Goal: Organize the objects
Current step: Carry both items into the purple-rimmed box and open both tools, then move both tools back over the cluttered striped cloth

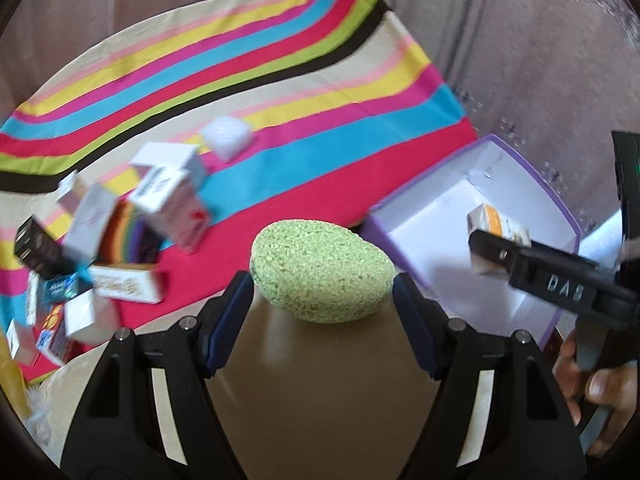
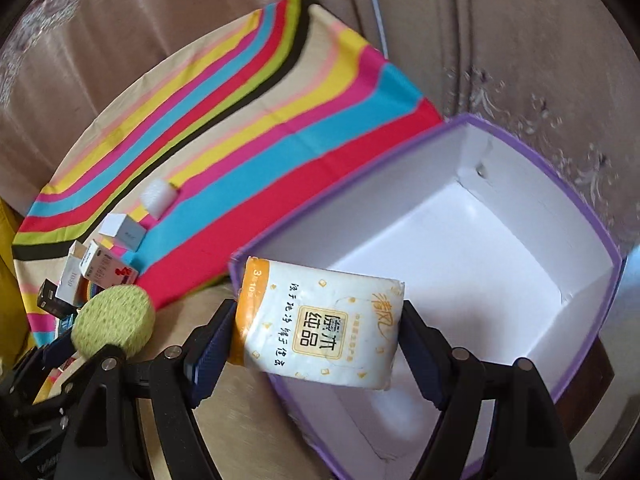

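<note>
Tissue pack [image 2: 320, 326] sits clamped between the right gripper [image 2: 316, 340] pads, held over the near left corner of the purple box [image 2: 592, 216]. Tilted, it could slip and catch the rim. Green sponge [image 1: 322, 271] is pinched by the left gripper [image 1: 322, 300] just left of the box. Farther left, small cartons [image 1: 120, 240] crowd the striped cloth [image 1: 240, 60].
</note>
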The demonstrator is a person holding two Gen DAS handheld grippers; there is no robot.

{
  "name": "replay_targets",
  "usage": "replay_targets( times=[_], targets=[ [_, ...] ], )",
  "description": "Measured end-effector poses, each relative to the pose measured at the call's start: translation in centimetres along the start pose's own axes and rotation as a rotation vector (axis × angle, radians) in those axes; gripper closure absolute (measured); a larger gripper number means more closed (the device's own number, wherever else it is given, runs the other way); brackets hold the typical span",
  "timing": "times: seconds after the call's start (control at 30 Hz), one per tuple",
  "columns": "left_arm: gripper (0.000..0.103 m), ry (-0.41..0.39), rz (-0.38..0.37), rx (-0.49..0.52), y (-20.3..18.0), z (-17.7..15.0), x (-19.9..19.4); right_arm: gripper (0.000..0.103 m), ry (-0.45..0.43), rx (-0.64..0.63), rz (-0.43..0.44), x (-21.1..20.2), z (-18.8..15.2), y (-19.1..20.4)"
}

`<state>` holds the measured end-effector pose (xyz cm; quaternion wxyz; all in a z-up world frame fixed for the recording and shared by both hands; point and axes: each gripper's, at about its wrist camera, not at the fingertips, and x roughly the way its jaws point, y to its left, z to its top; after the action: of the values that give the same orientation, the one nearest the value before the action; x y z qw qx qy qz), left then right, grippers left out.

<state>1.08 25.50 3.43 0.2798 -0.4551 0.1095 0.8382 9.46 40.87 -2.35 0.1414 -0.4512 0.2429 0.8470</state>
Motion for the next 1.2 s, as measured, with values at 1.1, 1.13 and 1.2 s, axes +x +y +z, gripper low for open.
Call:
replay_targets(
  times=[1.1,1.13,1.2],
  targets=[
    [0.02,0.032,-0.113,-0.118,-1.8,1.0,1.9,0.016,-0.005,0.122,0.085,-1.2,-1.3,-2.9],
    [0.02,0.025,-0.104,-0.125,-1.3,0.8,1.5,0.016,-0.011,0.099,0.084,-1.4,-1.4,-2.1],
    [0.02,0.006,-0.086,-0.14,-0.3,0.4,0.8,0.016,-0.021,0.045,0.084,-1.6,-1.4,-0.6]
  ],
)
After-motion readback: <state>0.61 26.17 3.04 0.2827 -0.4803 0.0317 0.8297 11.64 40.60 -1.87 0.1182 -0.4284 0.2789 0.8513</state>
